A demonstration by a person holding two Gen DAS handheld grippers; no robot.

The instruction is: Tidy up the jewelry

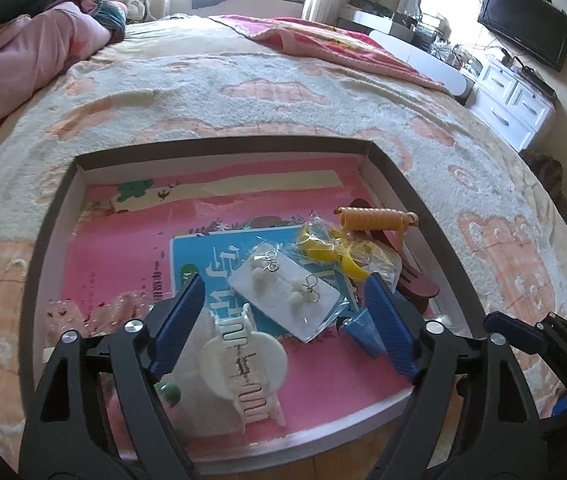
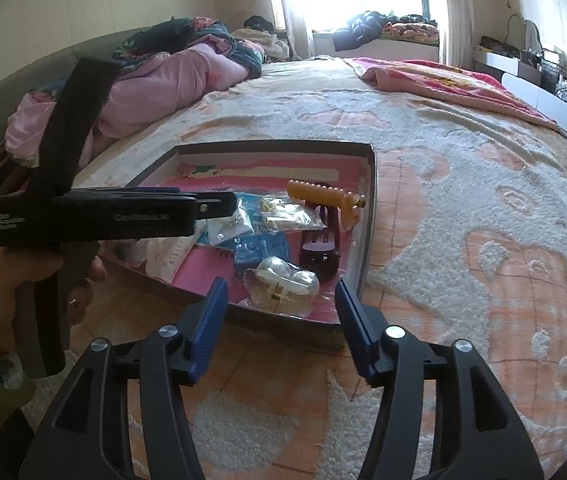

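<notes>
Inside shallow box [image 1: 395, 184]: ridged white claw clip [image 1: 243, 364] between open left gripper [image 1: 283, 312] fingers

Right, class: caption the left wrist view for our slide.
Open left gripper hovers over earring card and white hair claw in box.

The left gripper [image 1: 283, 304] is reaching forward with its two blue-padded fingers [image 1: 179, 316] spread wide apart and nothing clamped between them. In the right wrist view, its black body is lying roughly level, and the person's left hand [image 2: 7, 292] is wrapping around the handle from below, fingers curling at the trigger. The right gripper [image 2: 283, 316] is pointing forward and slightly down, its blue fingers [image 2: 211, 320] also standing well apart and gripping nothing. Its tip is showing at the left wrist view's right edge.
</notes>
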